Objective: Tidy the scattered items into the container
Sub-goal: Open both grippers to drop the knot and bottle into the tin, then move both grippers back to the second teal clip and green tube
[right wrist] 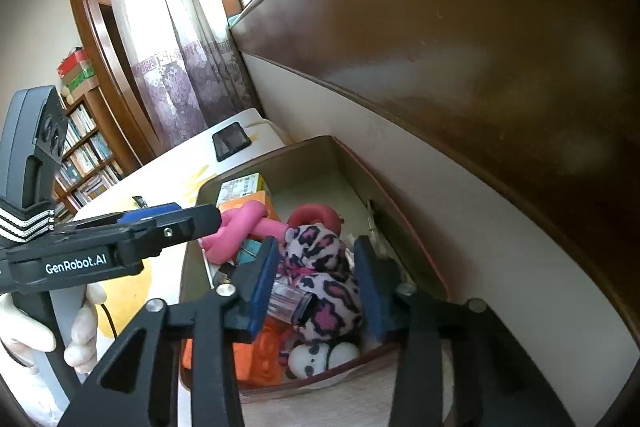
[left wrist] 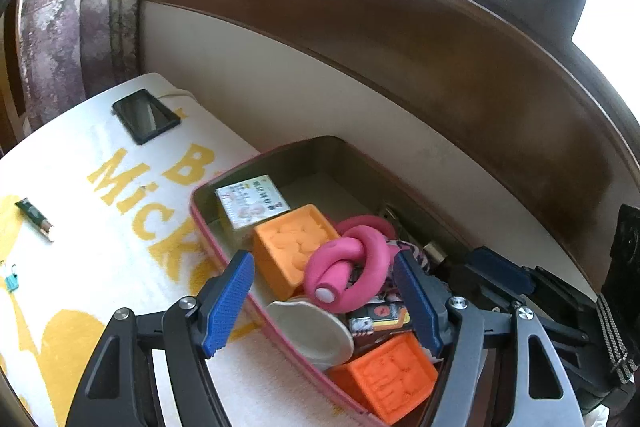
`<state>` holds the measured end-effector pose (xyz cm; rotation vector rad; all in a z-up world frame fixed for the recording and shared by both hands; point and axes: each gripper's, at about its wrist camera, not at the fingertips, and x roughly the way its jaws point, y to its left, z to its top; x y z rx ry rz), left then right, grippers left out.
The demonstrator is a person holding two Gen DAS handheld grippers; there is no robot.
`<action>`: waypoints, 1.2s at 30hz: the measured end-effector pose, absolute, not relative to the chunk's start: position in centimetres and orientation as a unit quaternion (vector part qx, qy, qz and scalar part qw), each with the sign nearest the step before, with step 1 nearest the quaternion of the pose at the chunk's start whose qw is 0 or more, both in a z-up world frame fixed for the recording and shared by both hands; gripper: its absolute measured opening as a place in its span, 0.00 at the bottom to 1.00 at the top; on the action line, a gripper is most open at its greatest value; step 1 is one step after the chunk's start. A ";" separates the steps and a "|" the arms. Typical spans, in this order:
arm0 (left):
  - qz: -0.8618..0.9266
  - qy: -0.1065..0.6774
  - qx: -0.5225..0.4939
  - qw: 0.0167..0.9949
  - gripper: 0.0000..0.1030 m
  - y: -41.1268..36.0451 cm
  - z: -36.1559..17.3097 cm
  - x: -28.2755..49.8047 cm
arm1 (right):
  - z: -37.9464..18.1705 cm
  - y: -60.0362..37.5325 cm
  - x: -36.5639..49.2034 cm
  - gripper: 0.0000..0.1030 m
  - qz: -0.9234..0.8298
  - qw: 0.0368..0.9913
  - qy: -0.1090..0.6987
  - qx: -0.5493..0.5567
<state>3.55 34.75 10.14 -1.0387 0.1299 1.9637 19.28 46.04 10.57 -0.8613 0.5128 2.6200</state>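
A pink-rimmed metal container (left wrist: pixel 199 215) sits on a white and yellow towel (left wrist: pixel 80 235) against the wall. My left gripper (left wrist: pixel 322 307) hangs open over it, its blue pads on either side of a pink knotted toy (left wrist: pixel 348 267) that rests on the pile without touching them. In the right wrist view my right gripper (right wrist: pixel 316 287) is low in the container (right wrist: pixel 320 163), open, with a leopard-print plush (right wrist: pixel 320 267) lying between the pads. Still on the towel are a small green tube (left wrist: pixel 35 214) and a teal binder clip (left wrist: pixel 10 281).
The container also holds two orange blocks (left wrist: pixel 294 243), a printed card (left wrist: pixel 252 201), a pale shell-shaped dish (left wrist: pixel 312 331) and a panda figure (right wrist: pixel 312 359). A black phone (left wrist: pixel 146 115) lies at the towel's far end. A brown headboard (left wrist: pixel 440 47) runs close behind. A gloved hand (right wrist: pixel 24 331) grips the left tool.
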 end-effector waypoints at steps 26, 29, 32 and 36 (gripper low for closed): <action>0.861 0.007 -0.443 0.248 0.72 17.9 6.9 -4.4 | 11.0 34.8 12.4 0.72 0.938 0.057 0.133 -0.315; 0.867 0.000 -0.451 0.214 0.72 15.0 5.8 -5.9 | 10.4 33.4 11.3 0.72 0.937 0.041 0.128 -0.324; 0.872 -0.005 -0.454 0.185 0.72 12.8 4.8 -7.2 | 9.9 32.3 10.2 0.72 0.934 0.029 0.125 -0.334; 0.877 -0.008 -0.453 0.162 0.72 10.9 3.9 -9.1 | 9.0 31.0 9.0 0.72 0.930 0.015 0.120 -0.347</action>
